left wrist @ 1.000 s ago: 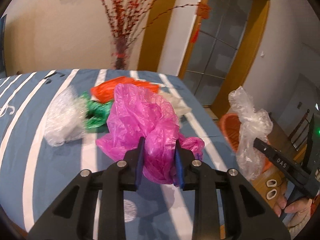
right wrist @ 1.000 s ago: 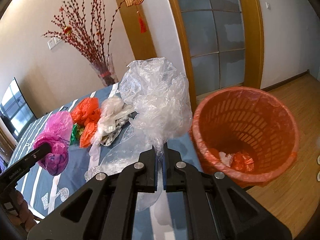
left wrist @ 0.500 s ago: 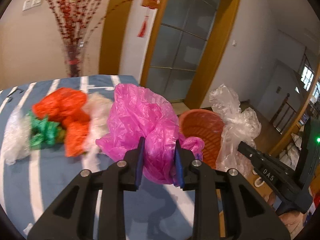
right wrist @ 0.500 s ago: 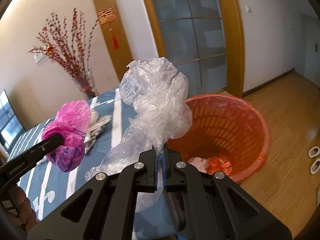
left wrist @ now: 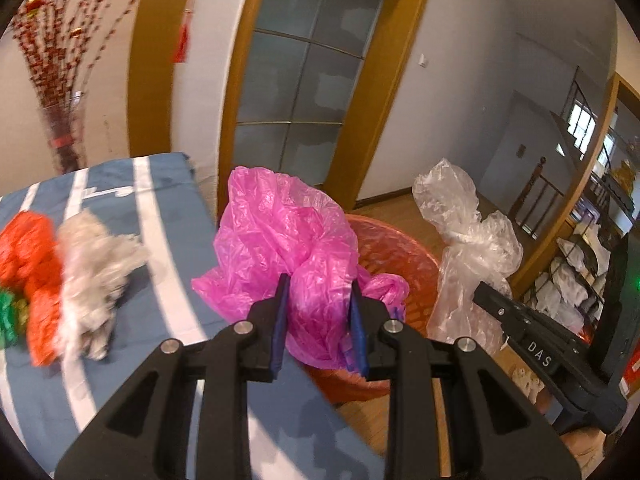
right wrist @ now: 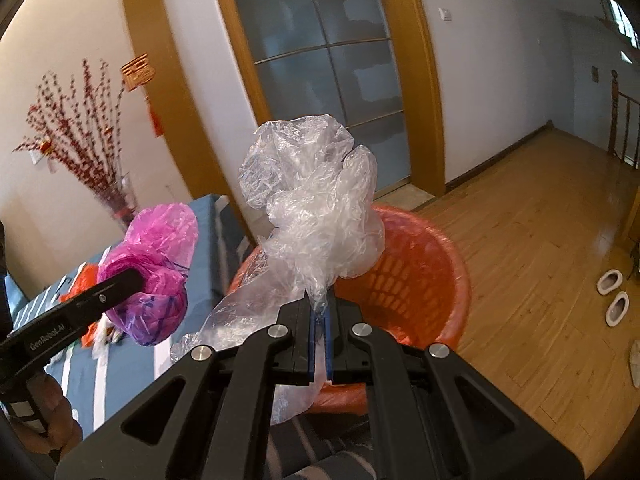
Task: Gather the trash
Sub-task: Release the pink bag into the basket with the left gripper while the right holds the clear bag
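- Over the table edge, your left gripper (left wrist: 318, 316) is clamped on the pink bag (left wrist: 288, 240), which hangs in front of the orange basket (left wrist: 400, 248).
- Your right gripper (right wrist: 319, 320) has its jaws pressed together on the neck of the clear bag (right wrist: 316, 200), above the basket rim (right wrist: 440, 240).
- Carry each bag fully over the opening before you let go; light film may drift.
- More crumpled bags (left wrist: 96, 264) wait on the striped cloth (left wrist: 168, 208).

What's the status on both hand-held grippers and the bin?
Left hand-held gripper shut on pink bag. Right hand-held gripper shut on clear bag. Orange basket ahead, unobstructed.
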`<action>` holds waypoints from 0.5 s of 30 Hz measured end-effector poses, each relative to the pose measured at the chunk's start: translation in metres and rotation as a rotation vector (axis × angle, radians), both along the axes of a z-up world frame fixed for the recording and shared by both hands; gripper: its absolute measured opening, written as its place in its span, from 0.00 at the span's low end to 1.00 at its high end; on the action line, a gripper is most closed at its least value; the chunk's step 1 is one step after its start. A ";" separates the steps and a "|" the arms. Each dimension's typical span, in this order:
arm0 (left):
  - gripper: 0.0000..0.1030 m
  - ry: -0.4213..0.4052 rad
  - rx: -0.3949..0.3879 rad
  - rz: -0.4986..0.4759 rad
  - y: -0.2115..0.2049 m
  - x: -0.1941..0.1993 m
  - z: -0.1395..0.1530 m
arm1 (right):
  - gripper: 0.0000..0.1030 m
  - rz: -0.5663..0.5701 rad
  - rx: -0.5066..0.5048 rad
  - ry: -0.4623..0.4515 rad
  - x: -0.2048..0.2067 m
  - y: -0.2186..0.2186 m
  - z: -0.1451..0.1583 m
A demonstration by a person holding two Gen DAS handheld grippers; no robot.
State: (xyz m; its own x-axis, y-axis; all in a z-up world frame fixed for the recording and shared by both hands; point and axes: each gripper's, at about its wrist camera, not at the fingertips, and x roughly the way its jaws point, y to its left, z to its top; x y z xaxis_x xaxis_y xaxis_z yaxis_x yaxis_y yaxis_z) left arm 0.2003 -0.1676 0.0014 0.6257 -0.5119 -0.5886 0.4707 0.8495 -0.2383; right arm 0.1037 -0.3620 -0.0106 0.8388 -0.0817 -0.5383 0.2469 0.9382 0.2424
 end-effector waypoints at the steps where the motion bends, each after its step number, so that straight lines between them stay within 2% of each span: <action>1: 0.27 0.001 0.002 -0.008 -0.005 0.003 -0.001 | 0.04 -0.007 0.003 -0.001 0.001 -0.004 0.000; 15: 0.27 0.067 0.022 -0.076 -0.053 0.044 -0.036 | 0.04 -0.036 0.029 0.022 0.024 -0.036 -0.021</action>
